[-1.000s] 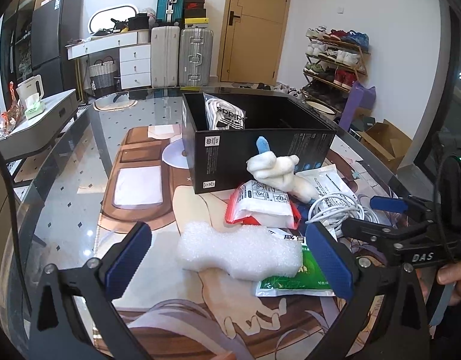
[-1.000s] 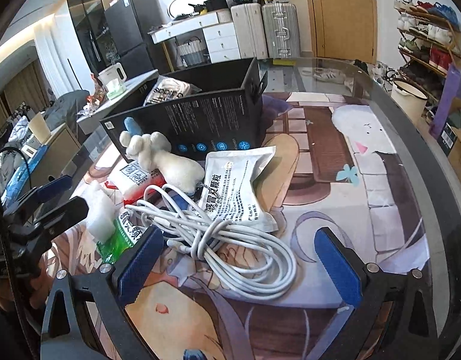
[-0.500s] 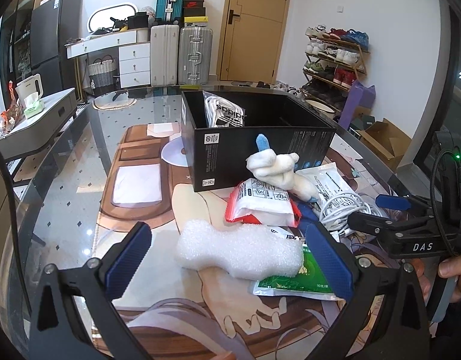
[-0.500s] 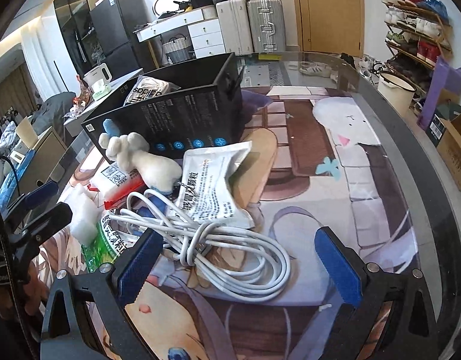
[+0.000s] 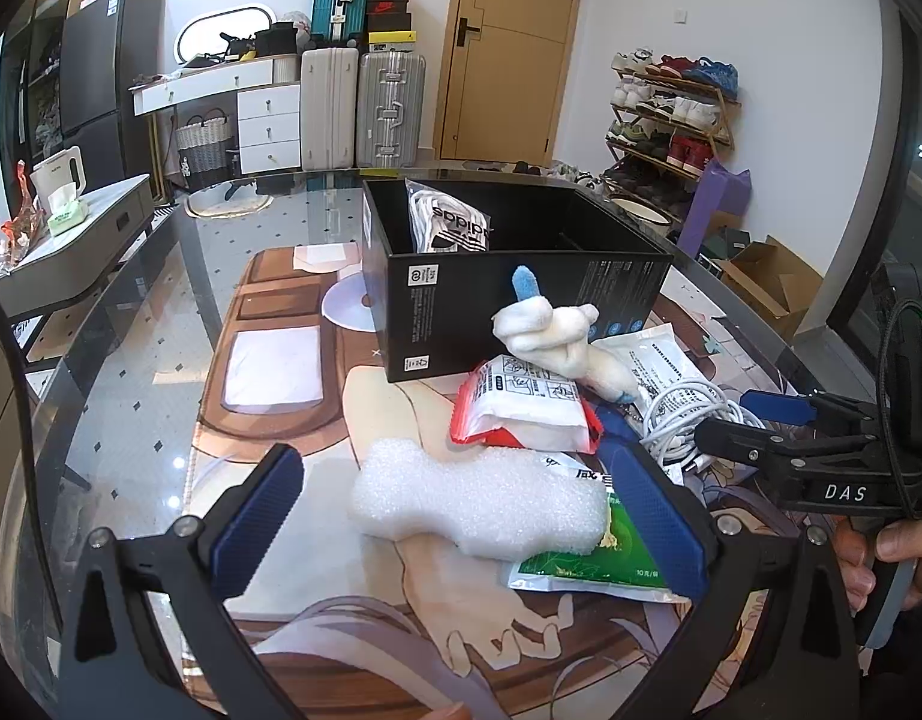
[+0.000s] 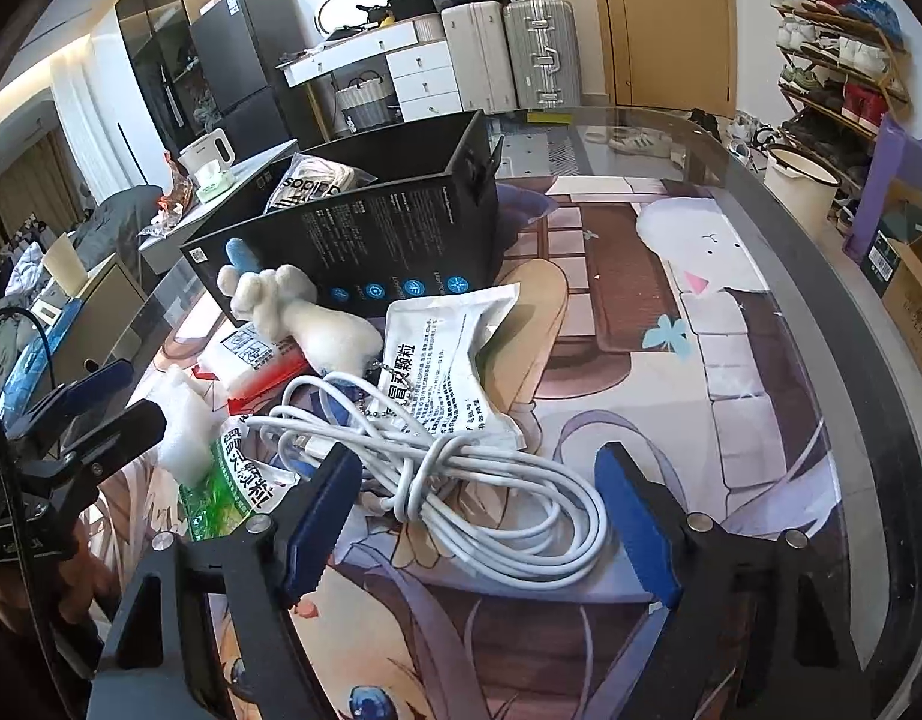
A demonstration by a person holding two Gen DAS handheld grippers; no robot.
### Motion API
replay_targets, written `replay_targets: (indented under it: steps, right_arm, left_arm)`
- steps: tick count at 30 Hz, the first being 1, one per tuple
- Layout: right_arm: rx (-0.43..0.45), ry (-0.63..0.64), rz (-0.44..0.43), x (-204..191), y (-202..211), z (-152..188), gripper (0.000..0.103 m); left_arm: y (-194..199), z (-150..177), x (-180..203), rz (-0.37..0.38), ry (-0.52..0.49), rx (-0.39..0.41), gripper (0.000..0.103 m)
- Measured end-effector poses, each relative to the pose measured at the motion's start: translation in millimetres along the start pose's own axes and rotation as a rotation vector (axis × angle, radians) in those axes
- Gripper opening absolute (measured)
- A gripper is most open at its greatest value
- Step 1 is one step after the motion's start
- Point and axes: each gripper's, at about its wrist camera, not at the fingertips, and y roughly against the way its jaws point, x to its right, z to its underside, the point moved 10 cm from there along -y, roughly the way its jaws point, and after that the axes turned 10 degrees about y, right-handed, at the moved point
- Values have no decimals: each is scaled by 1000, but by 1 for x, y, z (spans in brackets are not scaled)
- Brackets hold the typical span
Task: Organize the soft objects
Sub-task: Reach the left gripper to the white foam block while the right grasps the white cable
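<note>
We are holding the left tool (image 5: 461, 516) spread wide around a white foam block (image 5: 478, 507), which is lying on the worktop (image 5: 131, 396) between its blue ridged pads, touching neither. The block is looking light, spongy and pebbled, with a pinched waist; we are judging that narrow middle the best place to squeeze, gently, since foam crushes and springs back.

Our right tool (image 6: 478, 516) is also gaping, empty, with a knotted coil of white cable (image 6: 490, 480) lying between and just ahead of its fingers. The cable is looking limp and slick, and its knot is offering the surest hold.

Ahead of both tools we are seeing a plush toy (image 6: 299, 312) with a blue tip leaning on a black cardboard box (image 5: 508, 294), which is already holding an Adidas-printed bag (image 5: 452, 228). Crinkly sachets are piling up beside it: a red-edged pack (image 5: 523, 411), a white medicine pouch (image 6: 437, 360) and a green packet (image 6: 233, 480) partly under the foam, all likely slippery.
</note>
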Motion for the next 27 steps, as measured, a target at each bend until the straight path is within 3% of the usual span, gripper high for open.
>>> replay_targets:
  steps: [4, 6, 9, 14, 20, 27]
  right_arm:
    - [24, 0, -23, -2, 5, 0, 69]
    - [31, -2, -39, -4, 8, -2, 48]
    - [34, 14, -52, -8, 10, -1, 40]
    - [49, 44, -50, -12, 13, -3, 32]
    - [67, 57, -50, -12, 20, -3, 30]
    - [136, 29, -56, 0, 41, -13, 22]
  left_arm:
    - [0, 0, 0, -1, -1, 0, 103]
    - [0, 0, 0, 0, -1, -1, 103]
    - [0, 0, 0, 1, 0, -1, 103]
    - [0, 0, 0, 1, 0, -1, 103]
    - [0, 1, 1, 1, 0, -3, 103]
    - [-2, 7, 4, -5, -15, -17, 103]
